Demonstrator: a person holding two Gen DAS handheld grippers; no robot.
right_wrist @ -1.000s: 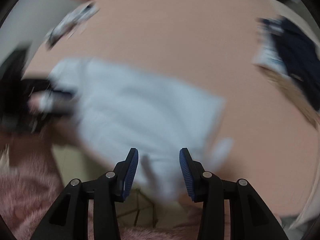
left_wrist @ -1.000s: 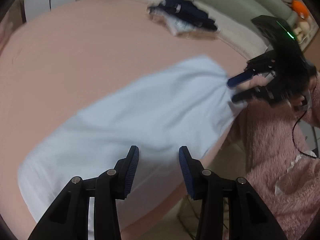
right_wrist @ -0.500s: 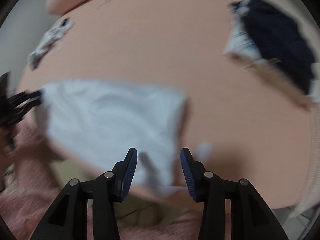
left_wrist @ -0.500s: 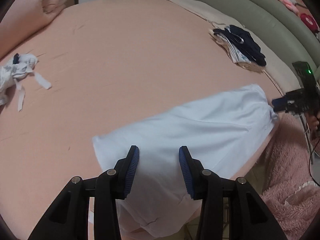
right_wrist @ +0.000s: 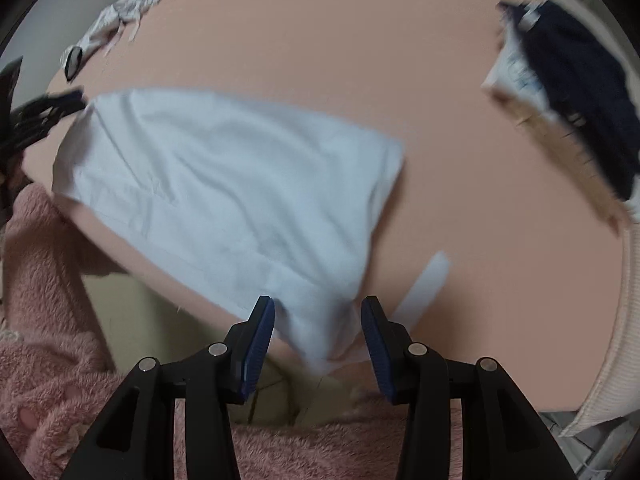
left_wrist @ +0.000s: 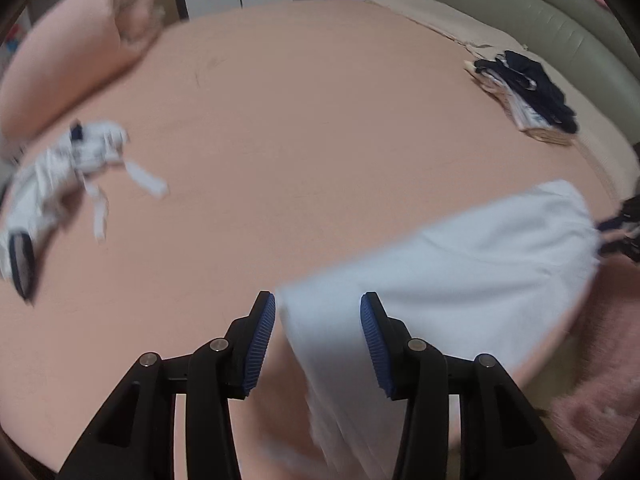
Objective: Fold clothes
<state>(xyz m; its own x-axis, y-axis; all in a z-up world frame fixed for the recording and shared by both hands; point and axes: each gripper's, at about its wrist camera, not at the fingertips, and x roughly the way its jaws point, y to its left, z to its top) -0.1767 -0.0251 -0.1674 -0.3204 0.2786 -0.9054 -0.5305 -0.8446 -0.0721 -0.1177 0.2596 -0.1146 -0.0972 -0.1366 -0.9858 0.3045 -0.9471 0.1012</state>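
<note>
The bed (left_wrist: pixel 320 128) is lying under a pink sheet and is taking up most of both views. A white garment (right_wrist: pixel 240 184) is lying spread flat along its near edge, with one end hanging over the side.

My left tongs (left_wrist: pixel 318 328) are standing partly open, and the log shows the gap widening slightly in the last moment. The left end of the white garment (left_wrist: pixel 460 280) is showing in the gap between the fingers, but motion blur is hiding whether the blue pads (left_wrist: pixel 262 334) are pressing on it; I cannot tell if it is gripped.

My right tongs (right_wrist: pixel 318 330) are also standing partly open, pointing down at the bed edge. The right corner of the garment is bunching between the fingers, with a white strip (right_wrist: pixel 424 284) trailing just beside. I am seeing a gap between cloth and pads (right_wrist: pixel 376 344), so no grip is confirmed.

A folded pile of dark and pale clothes (left_wrist: pixel 528 96) is sitting well apart at the far right. A crumpled white and dark garment (left_wrist: pixel 60 172) is lying near the pink pillow (left_wrist: pixel 72 52). My pink fleece sleeve (right_wrist: pixel 48 380) is showing below.
</note>
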